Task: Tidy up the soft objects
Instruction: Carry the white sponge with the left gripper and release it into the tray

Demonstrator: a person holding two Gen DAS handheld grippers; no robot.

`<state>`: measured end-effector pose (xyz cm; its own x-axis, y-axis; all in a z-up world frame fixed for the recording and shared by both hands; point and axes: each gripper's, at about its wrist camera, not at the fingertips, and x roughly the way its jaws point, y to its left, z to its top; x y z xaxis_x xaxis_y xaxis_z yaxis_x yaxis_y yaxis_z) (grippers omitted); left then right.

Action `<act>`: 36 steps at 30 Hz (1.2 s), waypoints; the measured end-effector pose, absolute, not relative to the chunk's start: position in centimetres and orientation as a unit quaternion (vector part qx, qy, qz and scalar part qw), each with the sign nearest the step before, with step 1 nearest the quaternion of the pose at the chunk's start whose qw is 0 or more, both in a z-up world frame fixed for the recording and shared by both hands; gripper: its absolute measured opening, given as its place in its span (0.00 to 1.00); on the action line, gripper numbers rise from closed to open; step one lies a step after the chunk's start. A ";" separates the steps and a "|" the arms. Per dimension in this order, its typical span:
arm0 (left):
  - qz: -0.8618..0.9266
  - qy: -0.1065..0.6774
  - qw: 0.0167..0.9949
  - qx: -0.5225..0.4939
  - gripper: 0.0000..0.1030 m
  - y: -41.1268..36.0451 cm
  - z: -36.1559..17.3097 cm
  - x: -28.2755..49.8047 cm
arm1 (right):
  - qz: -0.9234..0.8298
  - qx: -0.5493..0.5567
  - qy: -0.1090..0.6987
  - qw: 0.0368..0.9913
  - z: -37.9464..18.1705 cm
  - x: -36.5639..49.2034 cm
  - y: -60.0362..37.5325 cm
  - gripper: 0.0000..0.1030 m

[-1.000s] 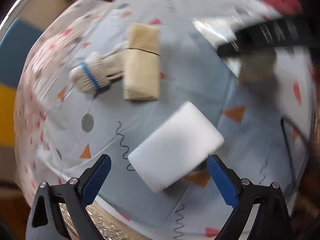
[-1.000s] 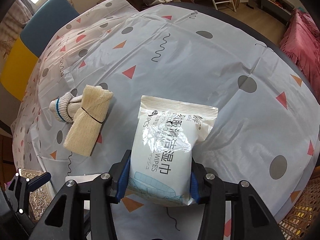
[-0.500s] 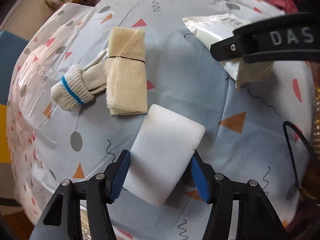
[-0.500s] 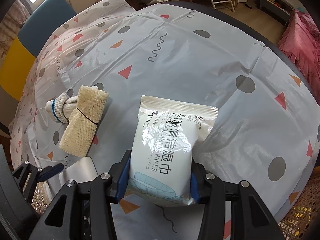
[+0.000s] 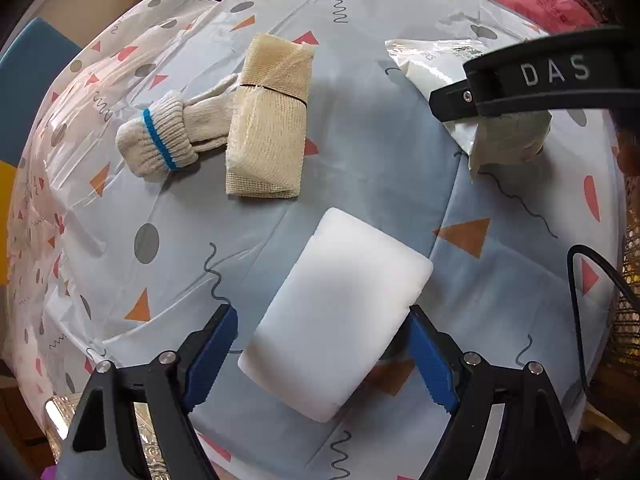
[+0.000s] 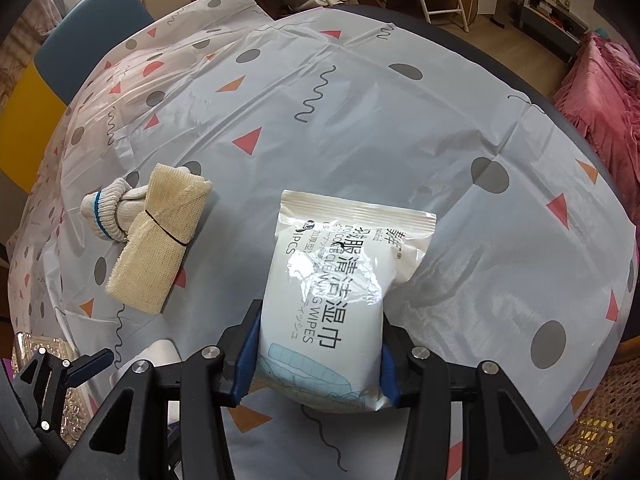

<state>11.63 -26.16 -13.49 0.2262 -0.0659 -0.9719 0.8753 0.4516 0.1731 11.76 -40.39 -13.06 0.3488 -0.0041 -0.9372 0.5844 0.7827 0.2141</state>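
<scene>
A white foam sponge (image 5: 352, 280) lies flat on the patterned tablecloth (image 5: 380, 168), between the jaws of my left gripper (image 5: 320, 316). Those jaws are opening, and the left pad stands clear of the sponge. My right gripper (image 6: 320, 316) is shut on a pack of wet wipes (image 6: 340, 264), blue pads pressing both its sides; the pack (image 5: 436, 68) also shows at the upper right of the left wrist view. A beige mesh cloth roll (image 5: 268, 120) tied with a black band lies beside a knit glove (image 5: 160, 140) with a blue stripe.
The round table's far edge (image 6: 500, 64) curves past a pink fabric heap (image 6: 600, 92). A blue chair back (image 6: 92, 28) stands behind the table. A shiny embossed tray (image 6: 36, 352) sits at the near left edge, and a black cable (image 5: 592, 280) hangs at the right.
The left jaws narrowed onto the sponge, which turned to lie lengthwise between them, then spread apart again. The right gripper kept the wipes pack still.
</scene>
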 end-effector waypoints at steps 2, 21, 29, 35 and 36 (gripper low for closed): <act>-0.359 0.530 0.673 0.370 0.64 -26.0 -13.6 12.0 | -0.190 0.268 0.539 0.776 -13.1 11.8 -40.4 0.48; -0.315 0.516 0.781 0.159 0.55 -23.1 -4.8 17.5 | -0.195 0.235 0.548 0.778 -13.6 12.4 -39.6 0.49; -0.213 0.468 0.856 0.060 0.57 -14.8 2.5 23.7 | -0.196 0.207 0.553 0.783 -13.6 12.6 -38.9 0.50; -0.135 0.441 0.887 0.001 0.57 -5.2 5.5 25.4 | -0.187 0.174 0.551 0.794 -13.5 13.1 -38.0 0.50; -0.123 0.439 0.890 -0.007 0.57 -3.7 5.8 25.3 | -0.186 0.169 0.551 0.796 -13.5 13.2 -37.8 0.50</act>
